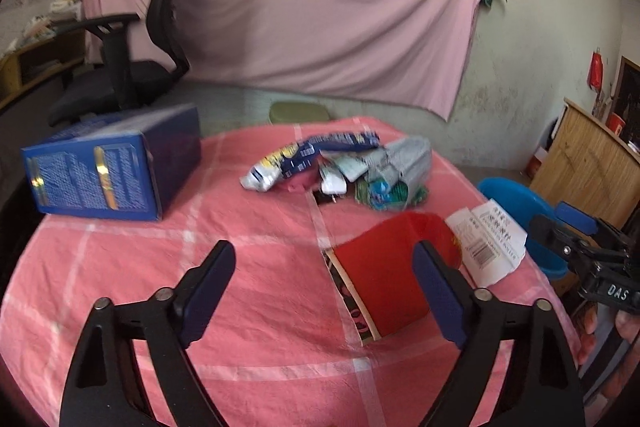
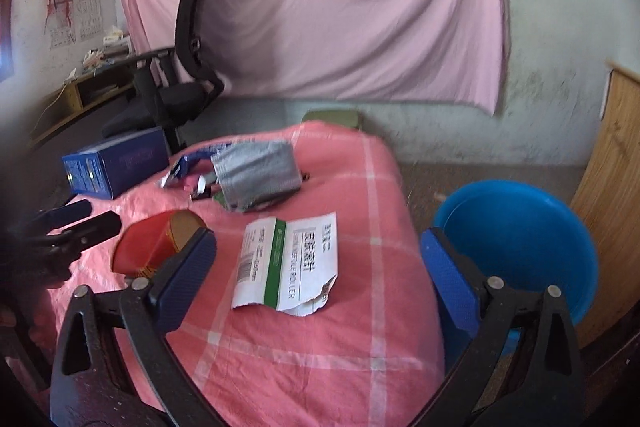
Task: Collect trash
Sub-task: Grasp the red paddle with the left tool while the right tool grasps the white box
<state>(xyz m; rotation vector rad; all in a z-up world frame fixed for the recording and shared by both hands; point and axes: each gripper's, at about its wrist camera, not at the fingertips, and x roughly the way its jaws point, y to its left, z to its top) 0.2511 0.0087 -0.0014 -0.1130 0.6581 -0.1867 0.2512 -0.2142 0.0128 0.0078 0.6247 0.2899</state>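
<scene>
Nothing binned yet: blue basin (image 2: 516, 247) looks empty. Your left gripper (image 1: 324, 291) and right gripper (image 2: 316, 283) gape, jaws holding nothing; torn paper (image 2: 292, 263) lies between the right jaws, wrappers (image 1: 340, 167) beyond.

We see a soft, wrinkled pink checked cloth (image 1: 256, 283) over the table. On it lies a glossy blue cardboard box (image 1: 108, 167) with shiny gold foil, crinkly glossy plastic wrappers (image 1: 304, 157), a matt grey carton (image 2: 256, 173), a smooth red card sleeve (image 1: 384, 279) and torn white paper packaging (image 2: 294, 263). The blue basin (image 2: 520, 243) looks like smooth plastic. The gripper fingers (image 1: 436, 291) are matt black plastic with textured blue pads and metal rivets.
</scene>
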